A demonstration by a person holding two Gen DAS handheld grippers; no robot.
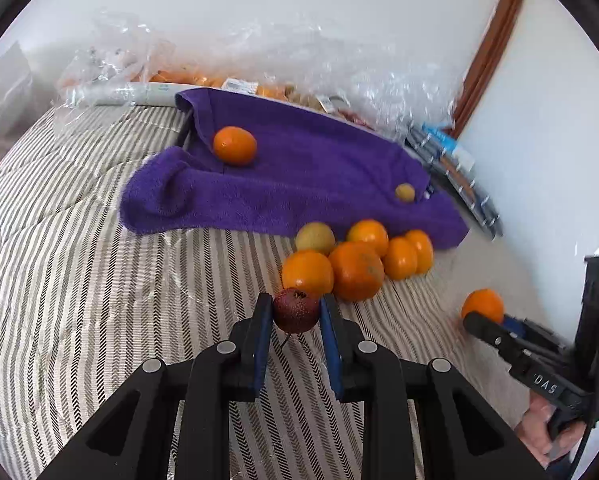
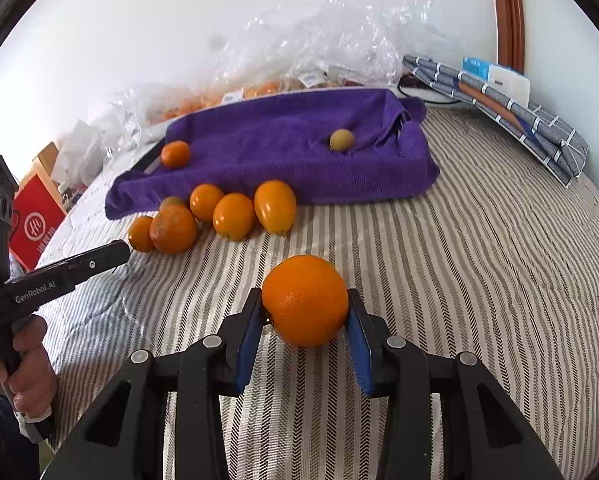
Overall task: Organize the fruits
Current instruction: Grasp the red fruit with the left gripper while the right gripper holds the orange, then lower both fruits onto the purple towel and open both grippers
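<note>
At the bottom centre of the left wrist view, the left gripper [image 1: 295, 314] pinches a small dark red fruit [image 1: 296, 311] between its blue-padded jaws; the fruit is round, speckled, with a thin stem hanging below it. At the bottom centre of the right wrist view, the right gripper [image 2: 305, 312] clamps a large orange [image 2: 305, 300], glossy and pebbled, its jaws pressed to both sides.

A cluster of oranges [image 1: 351, 262] lies on the striped bed cover [image 1: 99, 300] in the middle of the left view, touching one another, just below the edge of a purple towel [image 1: 299, 176]. On the towel sit a lone orange [image 1: 235, 146] at upper centre and a small yellowish fruit [image 1: 404, 192] to the right, well apart.

Crumpled clear plastic bags [image 1: 339, 68] line the wall at the top. Folded checked cloth [image 2: 511, 112] lies at the upper right of the right view. Bare striped cover spreads across the left of the left view and the right of the right view.
</note>
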